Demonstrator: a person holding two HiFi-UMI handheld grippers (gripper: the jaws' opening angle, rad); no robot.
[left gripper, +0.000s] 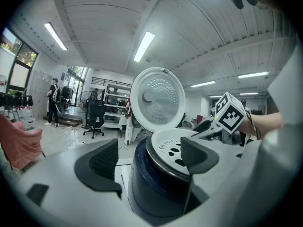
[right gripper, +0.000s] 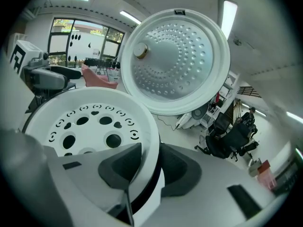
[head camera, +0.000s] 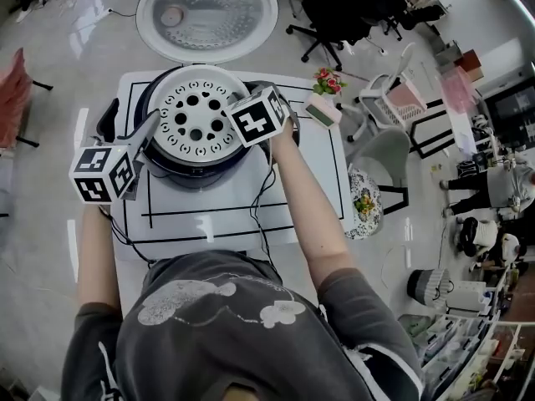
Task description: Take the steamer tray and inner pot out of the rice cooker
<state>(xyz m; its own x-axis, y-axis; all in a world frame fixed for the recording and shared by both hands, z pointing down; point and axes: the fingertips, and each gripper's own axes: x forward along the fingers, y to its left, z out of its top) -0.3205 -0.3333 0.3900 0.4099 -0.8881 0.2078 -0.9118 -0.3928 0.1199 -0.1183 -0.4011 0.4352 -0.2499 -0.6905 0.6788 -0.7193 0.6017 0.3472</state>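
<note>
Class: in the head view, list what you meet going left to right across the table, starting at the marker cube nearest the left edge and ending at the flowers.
left gripper's marker cube → steamer tray → right gripper's marker cube → flowers

white perforated steamer tray (head camera: 199, 117), dk cooker (head camera: 188, 174)

the right hand-held gripper (right gripper: 150, 167) clamps the rim of the white steamer tray (right gripper: 52, 110).
</note>
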